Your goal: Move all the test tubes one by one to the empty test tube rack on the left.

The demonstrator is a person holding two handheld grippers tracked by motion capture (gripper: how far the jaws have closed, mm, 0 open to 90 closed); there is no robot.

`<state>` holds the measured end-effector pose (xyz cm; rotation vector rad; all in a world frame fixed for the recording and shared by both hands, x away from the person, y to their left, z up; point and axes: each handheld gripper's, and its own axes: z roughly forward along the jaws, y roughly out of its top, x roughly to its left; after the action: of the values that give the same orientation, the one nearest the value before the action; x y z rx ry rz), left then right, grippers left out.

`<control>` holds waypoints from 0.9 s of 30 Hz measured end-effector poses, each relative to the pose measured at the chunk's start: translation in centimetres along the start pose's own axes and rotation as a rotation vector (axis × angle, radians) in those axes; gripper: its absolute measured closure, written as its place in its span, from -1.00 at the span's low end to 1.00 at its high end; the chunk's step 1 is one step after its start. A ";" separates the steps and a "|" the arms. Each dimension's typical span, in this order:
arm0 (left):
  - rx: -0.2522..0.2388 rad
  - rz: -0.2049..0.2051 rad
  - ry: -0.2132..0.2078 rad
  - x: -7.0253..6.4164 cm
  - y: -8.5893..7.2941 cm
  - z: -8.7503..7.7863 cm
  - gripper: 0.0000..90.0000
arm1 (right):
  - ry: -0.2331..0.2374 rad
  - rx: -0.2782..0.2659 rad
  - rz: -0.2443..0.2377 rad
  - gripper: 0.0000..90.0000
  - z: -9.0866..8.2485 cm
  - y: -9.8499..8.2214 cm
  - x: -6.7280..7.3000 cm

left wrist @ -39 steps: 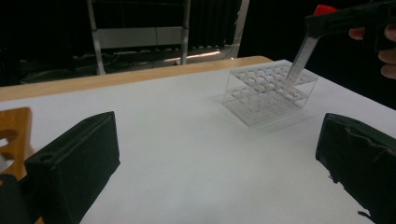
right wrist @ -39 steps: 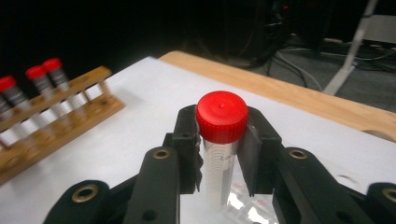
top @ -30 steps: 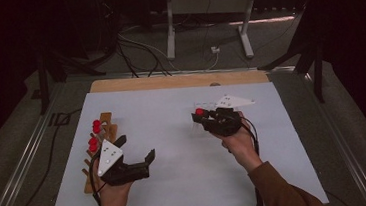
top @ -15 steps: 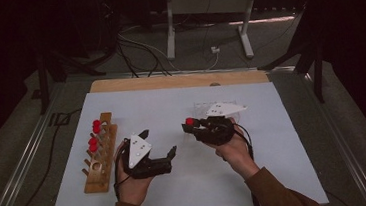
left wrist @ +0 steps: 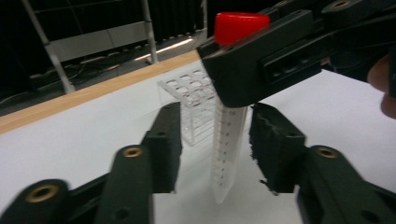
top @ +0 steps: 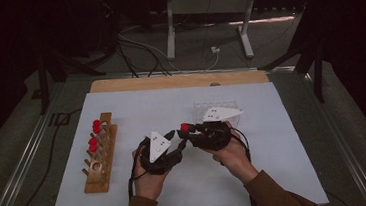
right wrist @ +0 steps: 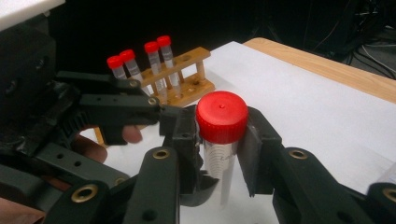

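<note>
White board [top: 129,198] covers the table under a dark room, cables strewn on the floor behind. At its left edge stands the wooden rack [top: 98,163], red-capped tubes upright in it; farther back sits a clear plastic rack [left wrist: 189,105]. Centre stage, the right gripper [top: 186,131] pinches the red-capped tube [right wrist: 221,140] just below its cap, upright above the board. The left gripper [top: 176,136] has just been closing, its jaws flanking the tube's lower body, pads not yet touching.
</note>
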<state>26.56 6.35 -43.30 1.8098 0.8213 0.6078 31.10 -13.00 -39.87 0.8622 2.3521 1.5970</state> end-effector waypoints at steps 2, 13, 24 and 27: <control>0.007 0.006 -0.007 0.0 0.0 0.1 0.36 | 0.007 0.000 0.005 0.55 0.0 0.0 0.0; 0.004 0.015 -0.030 -0.1 -0.1 0.6 0.69 | 0.022 -0.001 0.013 0.46 0.0 0.0 -0.1; 0.001 -0.050 0.012 1.9 -0.2 -0.6 0.69 | 0.005 -0.067 0.037 -0.31 -2.0 -0.1 -1.7; -0.005 -0.059 0.014 2.2 -0.3 -1.2 0.69 | -0.029 -0.068 0.041 -0.47 -2.6 -0.5 -2.5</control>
<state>27.07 8.81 -43.12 1.7728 0.8785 0.5843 31.79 -16.52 -39.72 0.9183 2.2604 1.6588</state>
